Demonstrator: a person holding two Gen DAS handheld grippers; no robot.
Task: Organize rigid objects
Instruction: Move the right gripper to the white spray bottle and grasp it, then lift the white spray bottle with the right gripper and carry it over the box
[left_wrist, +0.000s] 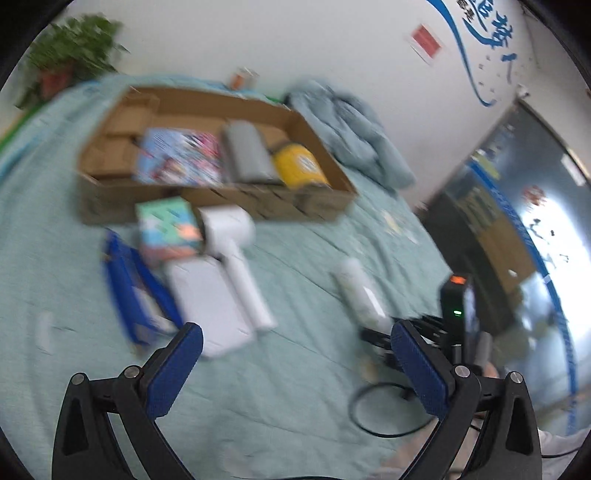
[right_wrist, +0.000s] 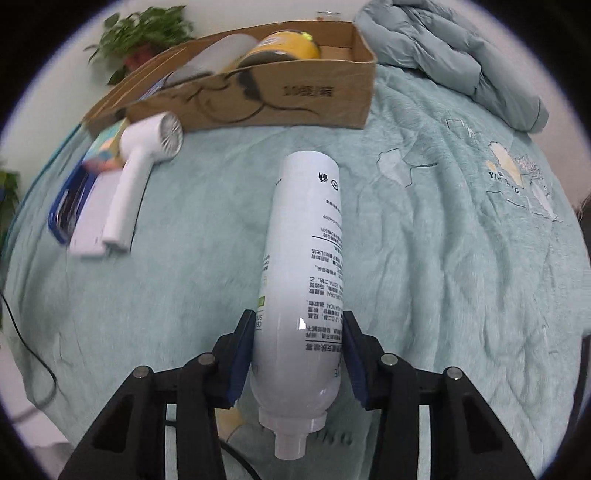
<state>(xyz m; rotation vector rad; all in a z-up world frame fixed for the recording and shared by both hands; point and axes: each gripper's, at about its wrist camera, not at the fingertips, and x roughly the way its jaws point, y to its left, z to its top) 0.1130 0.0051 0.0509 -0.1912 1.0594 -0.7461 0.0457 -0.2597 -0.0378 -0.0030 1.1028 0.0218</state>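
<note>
1. Lying lengthwise on the green bedspread, the white spray bottle sits between the right gripper fingers, nozzle toward the camera.
2. Both blue pads appear to press its lower body, clamped around it.
3. Beyond its base, the cardboard box holds a yellow container.
4. Spread wide and holding nothing, the left gripper hovers over the bedspread near a white hair dryer.

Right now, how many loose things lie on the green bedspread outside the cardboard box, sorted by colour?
White: 3 (plastic bottle, hair dryer, flat box)
Blue: 1 (folder)
Multicoloured: 1 (small carton)
Total: 5
</note>
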